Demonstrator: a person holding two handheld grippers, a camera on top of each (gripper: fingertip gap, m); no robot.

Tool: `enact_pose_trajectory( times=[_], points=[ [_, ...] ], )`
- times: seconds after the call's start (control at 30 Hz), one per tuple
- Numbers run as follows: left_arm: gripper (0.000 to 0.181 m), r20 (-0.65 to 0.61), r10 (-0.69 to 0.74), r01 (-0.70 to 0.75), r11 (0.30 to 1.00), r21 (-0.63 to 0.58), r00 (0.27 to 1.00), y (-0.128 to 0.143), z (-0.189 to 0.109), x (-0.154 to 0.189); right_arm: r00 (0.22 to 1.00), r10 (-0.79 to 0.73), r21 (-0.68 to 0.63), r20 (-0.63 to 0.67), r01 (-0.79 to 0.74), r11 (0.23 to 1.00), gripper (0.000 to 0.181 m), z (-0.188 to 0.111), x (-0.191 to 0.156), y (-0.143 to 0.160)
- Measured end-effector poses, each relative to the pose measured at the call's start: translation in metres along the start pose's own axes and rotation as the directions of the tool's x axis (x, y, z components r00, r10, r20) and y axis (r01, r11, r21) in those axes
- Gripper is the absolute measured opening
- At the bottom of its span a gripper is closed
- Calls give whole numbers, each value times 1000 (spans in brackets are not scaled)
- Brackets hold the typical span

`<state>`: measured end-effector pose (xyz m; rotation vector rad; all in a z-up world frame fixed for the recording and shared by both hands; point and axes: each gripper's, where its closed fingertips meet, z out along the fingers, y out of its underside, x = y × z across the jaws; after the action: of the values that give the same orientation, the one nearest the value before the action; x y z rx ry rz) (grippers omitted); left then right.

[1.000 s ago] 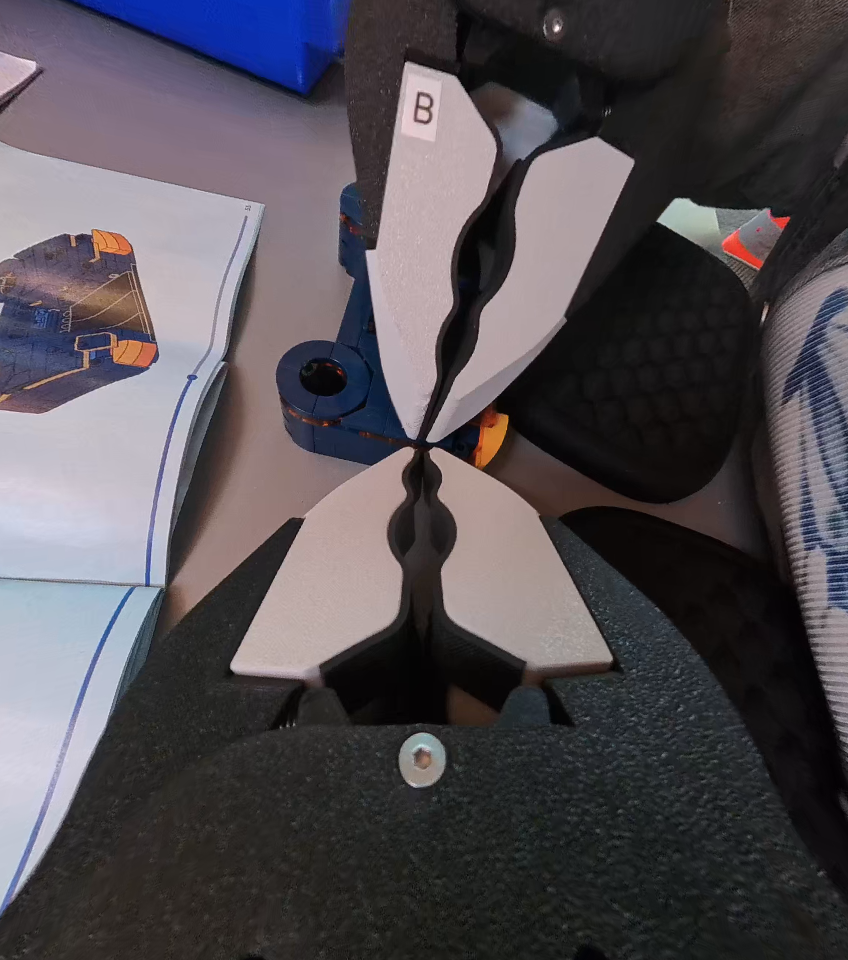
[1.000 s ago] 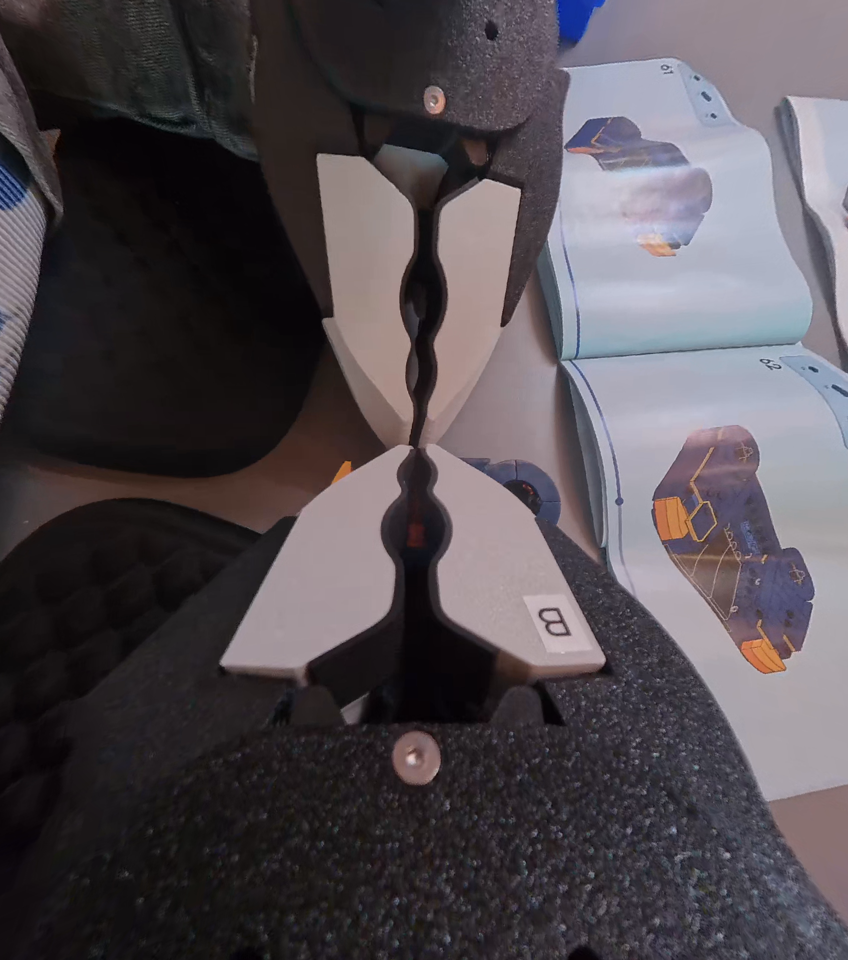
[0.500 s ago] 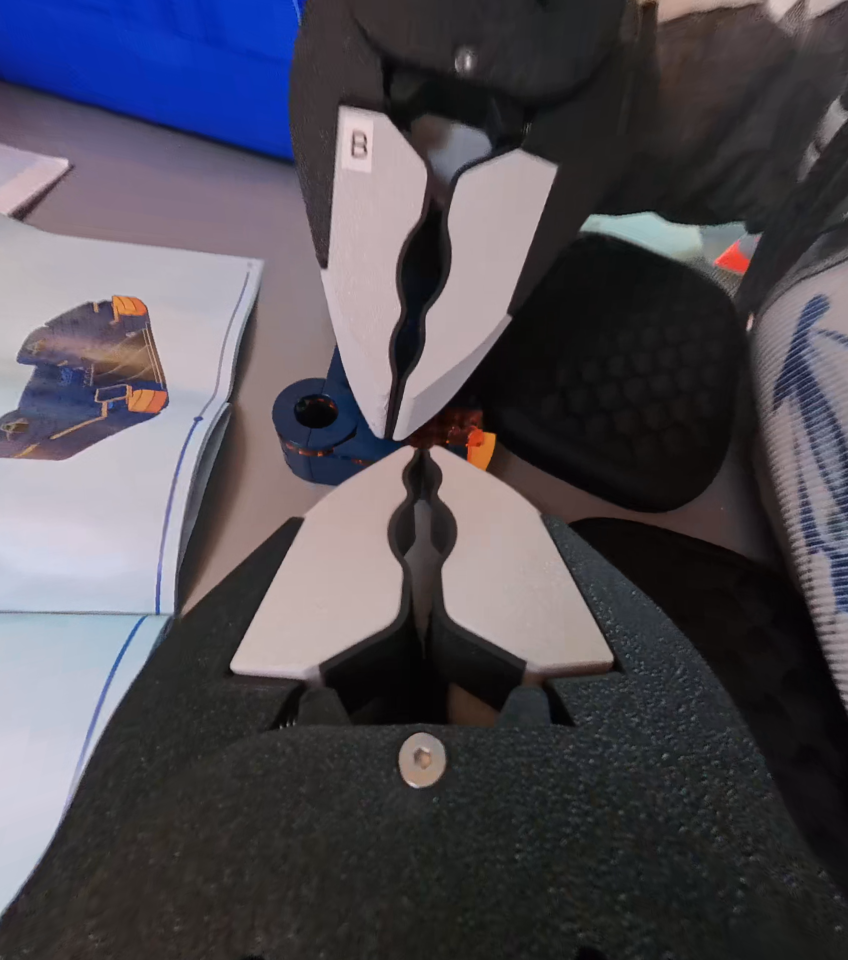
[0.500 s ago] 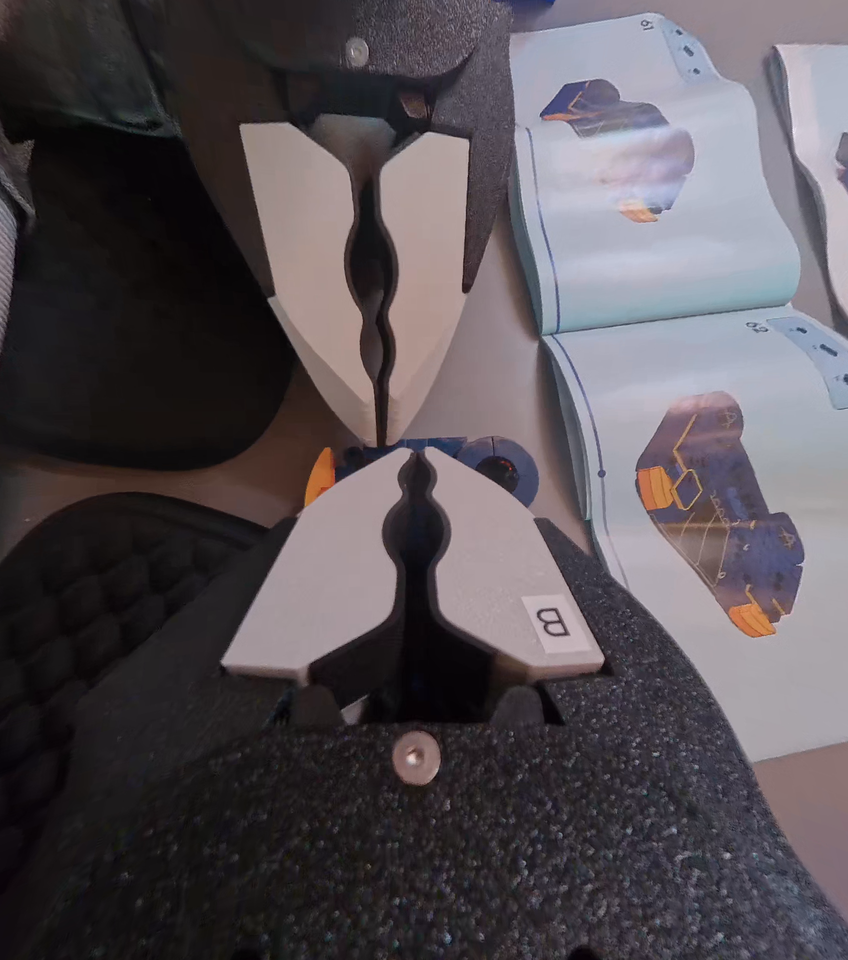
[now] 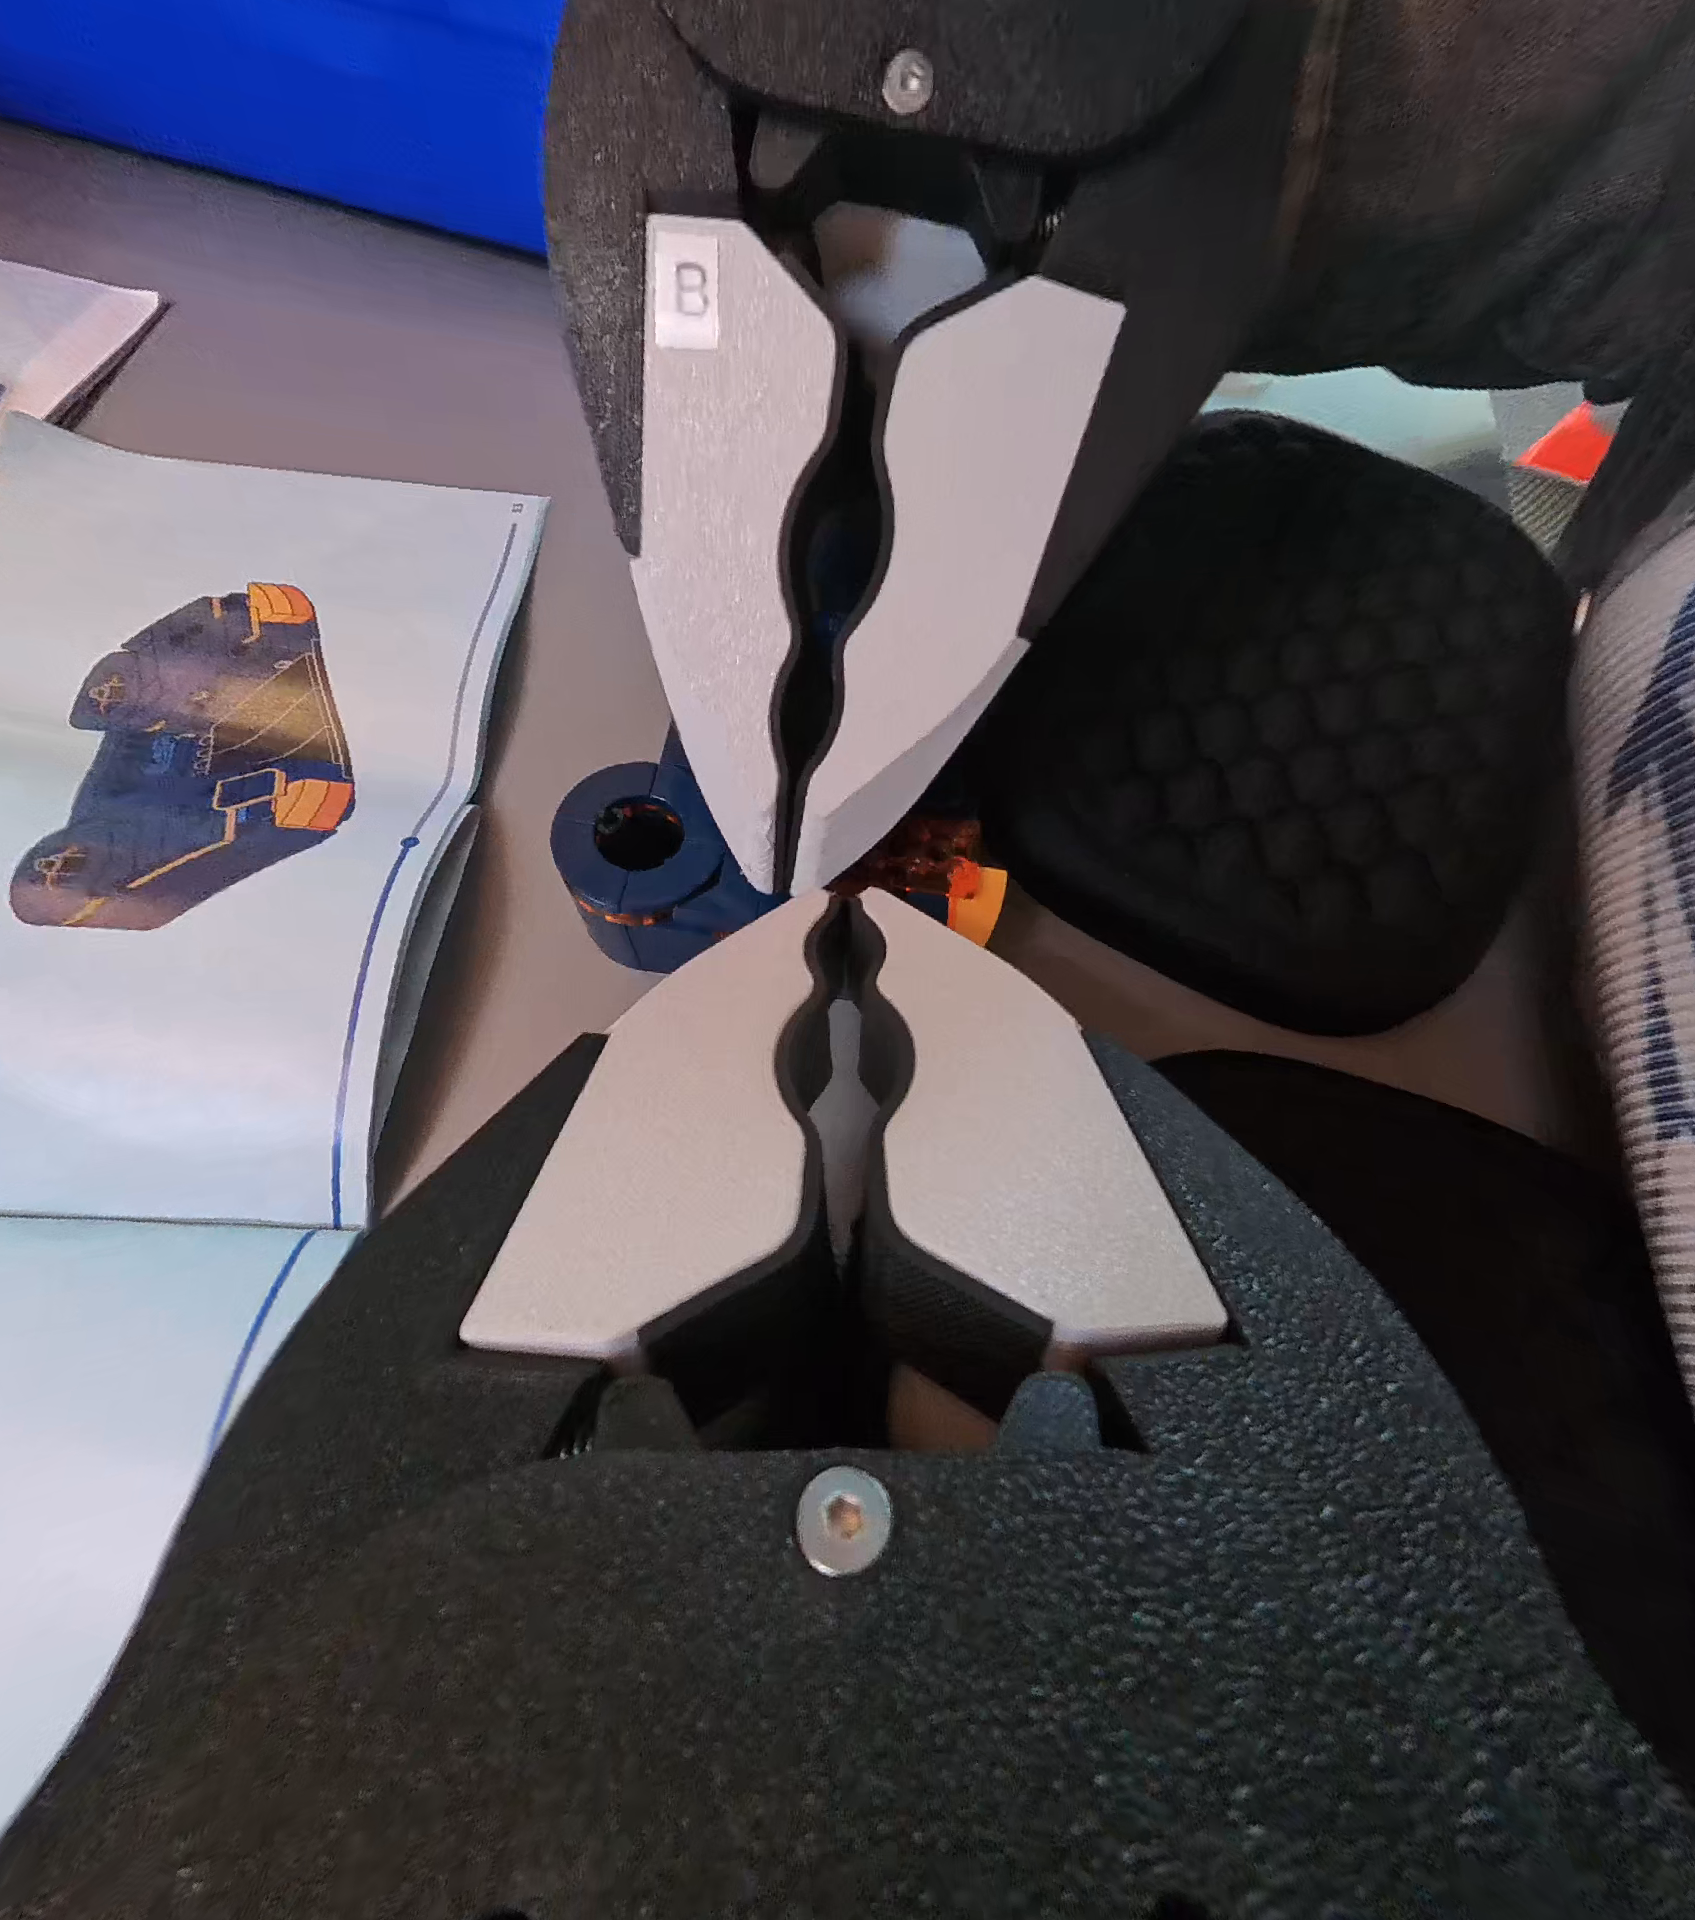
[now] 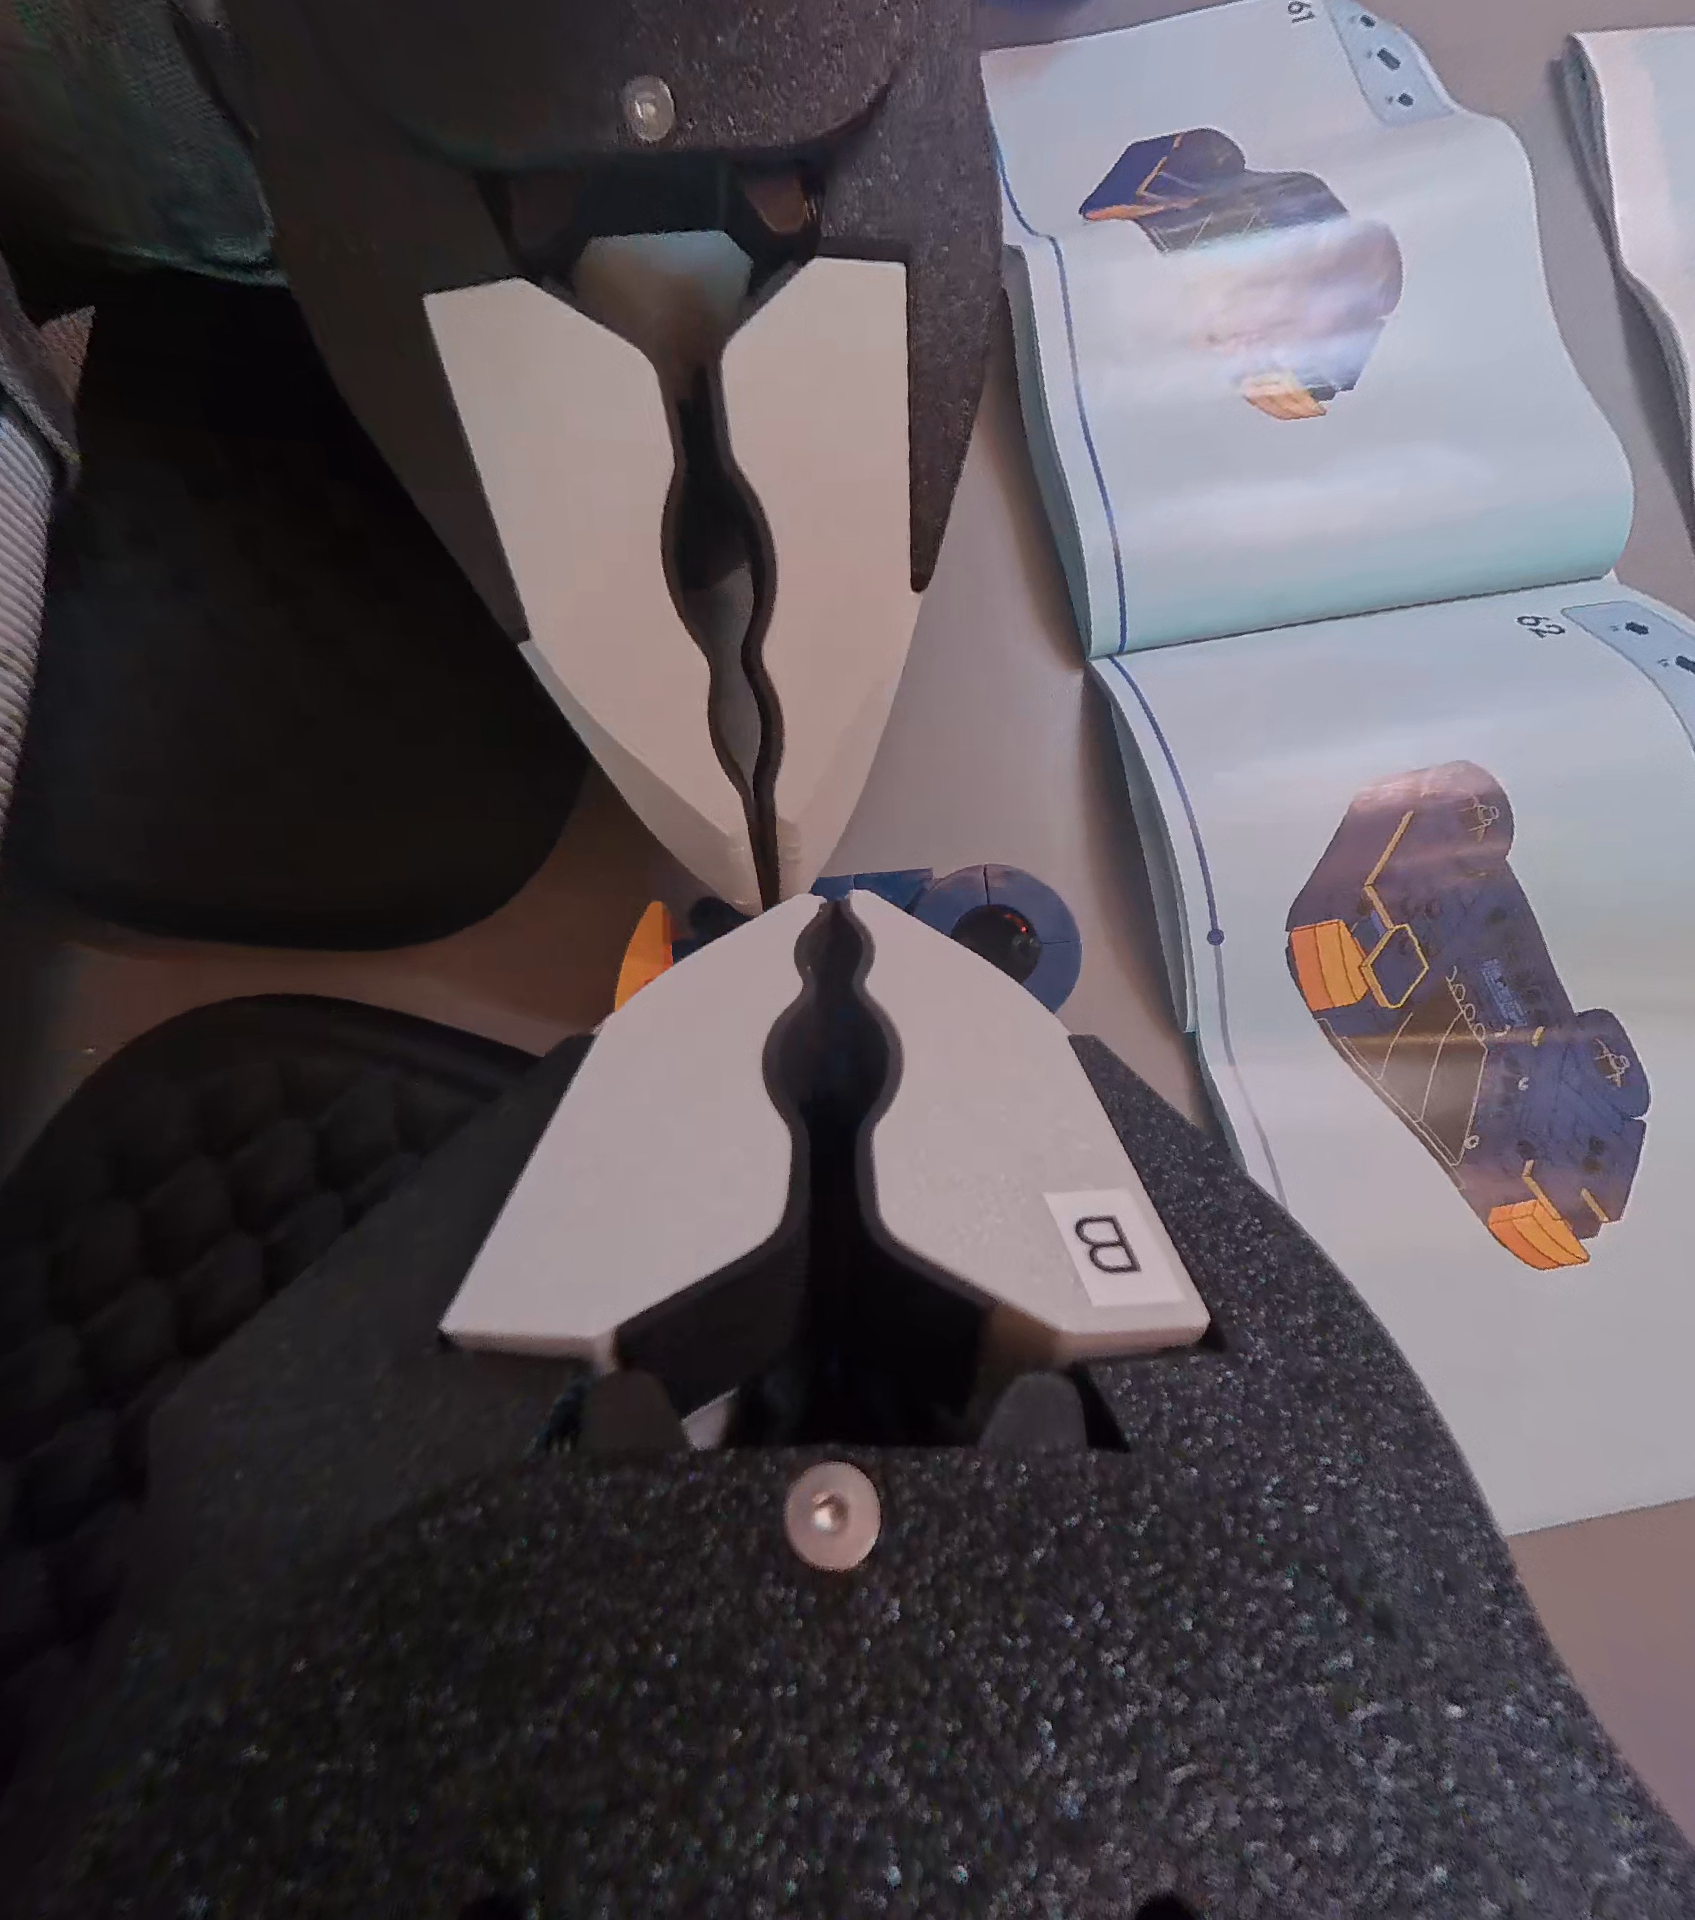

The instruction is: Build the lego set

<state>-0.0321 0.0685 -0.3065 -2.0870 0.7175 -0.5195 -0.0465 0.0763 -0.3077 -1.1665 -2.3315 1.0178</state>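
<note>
A dark blue and orange lego model [image 5: 661,883] is sitting on the grey table [image 5: 323,343] beside an open instruction booklet [image 5: 199,831]; both tongs, left [image 5: 838,914] and right [image 6: 835,912], are meeting tip to tip above it, closed, seemingly holding nothing; pressing calls for gentle, straight-down force

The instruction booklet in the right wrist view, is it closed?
No, the instruction booklet lies open on the table, showing two pages with pictures of a dark blue and orange model.
</note>
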Motion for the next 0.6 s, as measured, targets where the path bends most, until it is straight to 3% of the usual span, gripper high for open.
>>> enact_pose_trajectory(
  times=[0.13,0.2,0.3,0.47,0.6],
  points=[
    [0,36,-22,22,1000,15,999,1,-8,-9,999,41,63,-28,-39,997,0,-12,9,-4],
    [0,52,-44,40,996,80,998,-6,-18,-13,996,91,112,-19,-88,990,0,-24,9,-8],
    [0,42,-18,14,997,81,999,-10,-15,-9,997,64,35,-53,-62,997,0,-23,7,6],
    [0,91,22,-21,1000,-12,996,-1,-1,-14,997,57,22,-56,-56,998,0,-13,4,7],
    [0,96,1,0,1000,-10,995,0,-1,-14,997,64,1,-51,-65,998,0,-9,5,10]
  ],
)
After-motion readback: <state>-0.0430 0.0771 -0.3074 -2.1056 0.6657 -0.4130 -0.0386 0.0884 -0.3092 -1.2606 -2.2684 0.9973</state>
